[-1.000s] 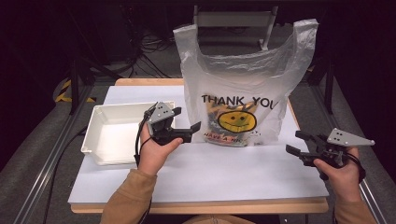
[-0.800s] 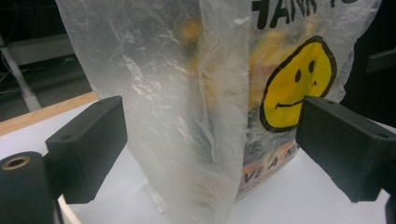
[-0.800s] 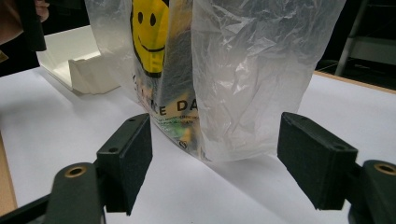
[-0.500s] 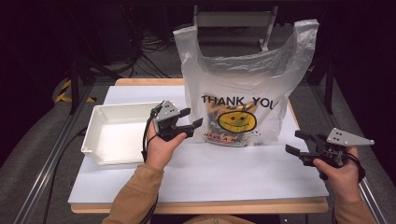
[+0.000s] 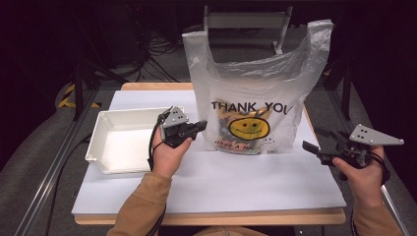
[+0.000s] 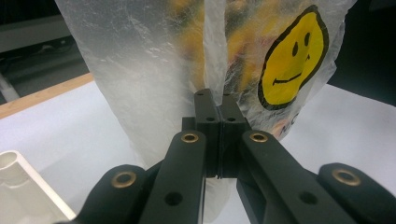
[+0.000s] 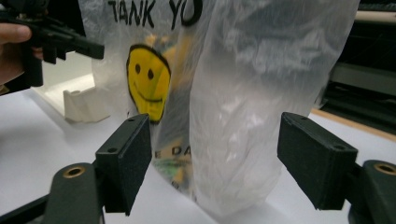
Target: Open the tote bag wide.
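Note:
A translucent white plastic bag (image 5: pixel 255 73) printed with THANK YOU and a yellow smiley stands upright on the white table top, with colourful contents dim inside. My left gripper (image 5: pixel 200 126) is at the bag's left side. Its jaws have just been closing and now meet on a fold of the bag's film (image 6: pixel 215 70), tips together at my left gripper (image 6: pixel 218 99). My right gripper (image 5: pixel 313 139) hovers open a little to the right of the bag. In the right gripper view the bag's corner (image 7: pixel 233 116) lies ahead between the wide pads (image 7: pixel 126 158), untouched.
A shallow white tray (image 5: pixel 105 147) lies left of the bag, just beside my left hand; its corner (image 6: pixel 11 163) and its wall (image 7: pixel 84 105) also show. White sheet (image 5: pixel 246 182) covers the wooden table. Dark stands and cables are behind the table.
My left gripper's jaws went from wide open to shut at the bag's left side, and the hand edged toward the bag. My right gripper lifted slightly.

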`<move>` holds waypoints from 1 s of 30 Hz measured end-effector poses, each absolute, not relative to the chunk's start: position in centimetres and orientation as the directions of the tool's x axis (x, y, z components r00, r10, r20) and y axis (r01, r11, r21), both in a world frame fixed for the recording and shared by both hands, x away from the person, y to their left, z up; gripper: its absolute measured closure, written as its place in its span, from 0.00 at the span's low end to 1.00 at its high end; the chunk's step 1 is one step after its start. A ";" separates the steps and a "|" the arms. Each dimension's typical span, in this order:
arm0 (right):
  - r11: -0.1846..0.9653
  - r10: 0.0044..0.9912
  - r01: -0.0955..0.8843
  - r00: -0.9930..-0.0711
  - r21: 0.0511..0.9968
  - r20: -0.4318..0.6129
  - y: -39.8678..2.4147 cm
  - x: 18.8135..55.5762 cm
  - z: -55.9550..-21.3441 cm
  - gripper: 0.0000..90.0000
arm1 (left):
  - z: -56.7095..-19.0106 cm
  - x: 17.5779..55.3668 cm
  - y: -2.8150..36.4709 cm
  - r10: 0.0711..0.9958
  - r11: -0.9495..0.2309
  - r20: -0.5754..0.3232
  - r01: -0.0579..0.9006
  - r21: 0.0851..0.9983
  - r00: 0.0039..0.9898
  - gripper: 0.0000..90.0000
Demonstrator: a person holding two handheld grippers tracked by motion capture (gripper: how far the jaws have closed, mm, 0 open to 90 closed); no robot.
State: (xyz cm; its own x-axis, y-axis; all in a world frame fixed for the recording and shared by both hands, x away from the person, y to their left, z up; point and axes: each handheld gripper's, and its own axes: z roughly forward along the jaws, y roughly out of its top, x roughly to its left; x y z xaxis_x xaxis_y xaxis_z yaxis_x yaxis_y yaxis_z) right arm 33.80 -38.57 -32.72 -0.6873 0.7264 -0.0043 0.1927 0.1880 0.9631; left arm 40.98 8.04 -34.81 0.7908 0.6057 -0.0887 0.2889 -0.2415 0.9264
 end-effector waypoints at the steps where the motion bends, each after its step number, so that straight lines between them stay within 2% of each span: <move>1: 0.189 0.729 0.187 -0.685 0.964 -0.010 -38.4 33.9 -32.4 0.30 | -34.8 40.9 8.0 0.603 -0.241 -0.094 0.293 0.925 0.793 1.00; 7: 0.195 0.722 0.165 -0.691 0.967 -0.028 -36.9 35.1 -30.8 0.29 | -34.8 40.9 7.9 0.599 -0.229 -0.113 0.304 0.925 0.793 1.00; 12: 0.167 0.713 0.165 -0.702 0.972 -0.004 -35.5 36.4 -30.2 0.29 | -34.8 40.9 7.8 0.591 -0.233 -0.115 0.306 0.923 0.799 1.00; 14: 0.163 0.721 0.156 -0.693 0.974 -0.010 -35.2 36.9 -29.9 0.32 | -34.8 40.9 7.8 0.589 -0.234 -0.115 0.305 0.923 0.800 1.00; 18: 0.194 0.729 0.155 -0.684 0.969 -0.036 -34.8 37.6 -29.5 0.50 | -34.8 40.9 7.9 0.590 -0.230 -0.118 0.306 0.924 0.798 1.00; 19: 0.194 0.729 0.155 -0.684 0.969 -0.036 -34.8 37.6 -29.5 0.50 | -34.8 40.9 7.9 0.590 -0.230 -0.118 0.306 0.924 0.798 1.00; 20: 0.213 0.723 0.158 -0.689 0.964 -0.047 -34.8 37.8 -29.4 0.71 | -34.8 40.9 7.9 0.591 -0.227 -0.123 0.310 0.923 0.798 1.00; 21: 0.213 0.723 0.158 -0.689 0.964 -0.047 -34.8 37.8 -29.4 0.71 | -34.8 40.9 7.9 0.590 -0.227 -0.123 0.311 0.923 0.798 1.00; 22: 0.235 0.712 0.152 -0.699 0.960 -0.064 -34.9 37.9 -29.4 0.98 | -34.8 40.9 8.0 0.590 -0.227 -0.124 0.312 0.923 0.798 1.00; 30: 0.226 0.706 0.125 -0.705 0.966 -0.074 -35.7 37.2 -29.4 1.00 | -34.8 40.9 8.3 0.595 -0.230 -0.119 0.311 0.922 0.795 1.00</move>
State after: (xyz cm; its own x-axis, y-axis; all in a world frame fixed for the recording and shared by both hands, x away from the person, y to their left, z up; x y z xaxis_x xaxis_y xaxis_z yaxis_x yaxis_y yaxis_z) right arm 37.18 -35.66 -29.39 -0.7047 0.7057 -0.0736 0.1252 0.2257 0.9661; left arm 40.85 8.32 -34.79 0.7945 0.5954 -0.1194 0.3108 -0.2298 0.9223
